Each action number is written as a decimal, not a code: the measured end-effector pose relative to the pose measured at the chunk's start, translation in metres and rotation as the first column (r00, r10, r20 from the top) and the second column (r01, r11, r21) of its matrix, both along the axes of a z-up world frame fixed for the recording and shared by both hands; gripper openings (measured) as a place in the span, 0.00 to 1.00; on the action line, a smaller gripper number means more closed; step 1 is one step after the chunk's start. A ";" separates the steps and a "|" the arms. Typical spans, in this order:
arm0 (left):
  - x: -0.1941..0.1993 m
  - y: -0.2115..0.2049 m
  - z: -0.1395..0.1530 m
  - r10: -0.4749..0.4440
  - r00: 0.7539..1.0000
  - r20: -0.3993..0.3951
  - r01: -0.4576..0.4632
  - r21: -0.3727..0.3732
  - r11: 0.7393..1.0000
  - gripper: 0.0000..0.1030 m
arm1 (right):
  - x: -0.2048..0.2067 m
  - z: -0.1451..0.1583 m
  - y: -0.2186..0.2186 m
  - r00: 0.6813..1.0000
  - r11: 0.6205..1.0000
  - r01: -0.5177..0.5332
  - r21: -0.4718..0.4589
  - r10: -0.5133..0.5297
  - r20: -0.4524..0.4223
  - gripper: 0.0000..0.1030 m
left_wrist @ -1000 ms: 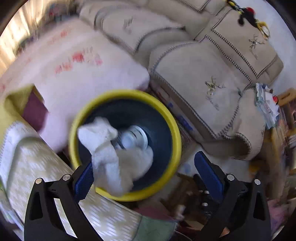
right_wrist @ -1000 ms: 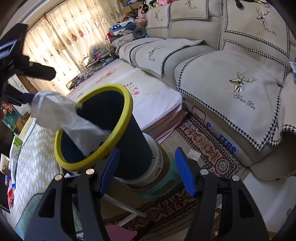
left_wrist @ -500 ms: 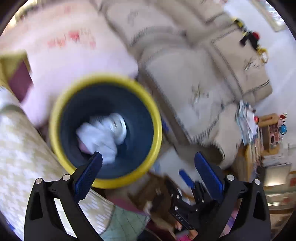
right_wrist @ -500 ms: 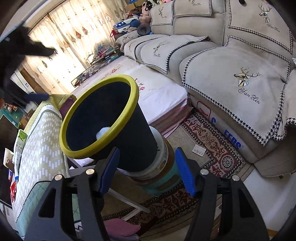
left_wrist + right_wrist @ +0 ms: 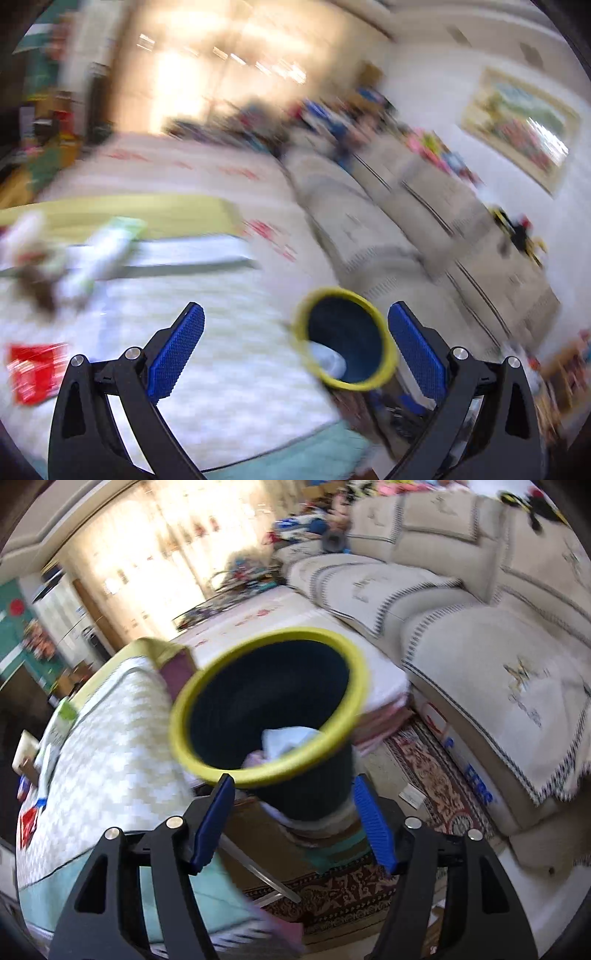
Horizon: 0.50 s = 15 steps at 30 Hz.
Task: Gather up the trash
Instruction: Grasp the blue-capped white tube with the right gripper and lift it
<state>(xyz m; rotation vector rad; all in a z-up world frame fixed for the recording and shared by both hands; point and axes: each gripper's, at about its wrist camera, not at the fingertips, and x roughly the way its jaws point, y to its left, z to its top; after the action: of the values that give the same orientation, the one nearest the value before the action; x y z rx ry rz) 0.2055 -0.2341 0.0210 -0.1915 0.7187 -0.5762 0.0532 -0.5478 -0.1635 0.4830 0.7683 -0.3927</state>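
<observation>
The bin (image 5: 269,705), dark with a yellow rim, sits in the middle of the right wrist view, tilted toward the camera, with crumpled white tissue (image 5: 286,740) lying inside near its lower rim. The right gripper (image 5: 293,823) has its jaws apart around the bin's lower body; they have just been opening a little, and I cannot tell whether the blue pads touch it. In the blurred left wrist view the bin (image 5: 345,339) appears at lower centre-right, something white showing inside. The left gripper (image 5: 295,347) has its jaws wide apart and empty. A red packet (image 5: 33,371) lies at the lower left on the tabletop (image 5: 229,365), covered in a pale patterned cloth, and more blurred litter (image 5: 74,258) lies at the left. A beige sofa (image 5: 498,635) fills the right side.
</observation>
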 end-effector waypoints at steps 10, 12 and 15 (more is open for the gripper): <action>-0.051 0.213 -0.021 0.416 0.906 0.080 -0.420 0.059 0.905 0.95 | 0.094 0.047 0.148 0.911 0.912 -0.409 -0.028 0.410 0.044 0.62; -0.056 0.236 -0.031 0.437 0.897 0.062 -0.440 0.056 0.896 0.95 | 0.111 0.055 0.180 0.881 0.882 -0.468 -0.049 0.470 0.043 0.62; -0.056 0.260 -0.045 0.448 0.893 0.032 -0.449 0.072 0.890 0.95 | 0.139 0.064 0.224 0.845 0.844 -0.532 -0.064 0.535 0.033 0.62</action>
<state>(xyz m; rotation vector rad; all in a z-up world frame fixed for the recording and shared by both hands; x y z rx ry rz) 0.1498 0.0262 -0.0238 -0.2719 0.6531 -0.1049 0.1918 -0.3242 -0.0995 0.2098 0.8066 0.1230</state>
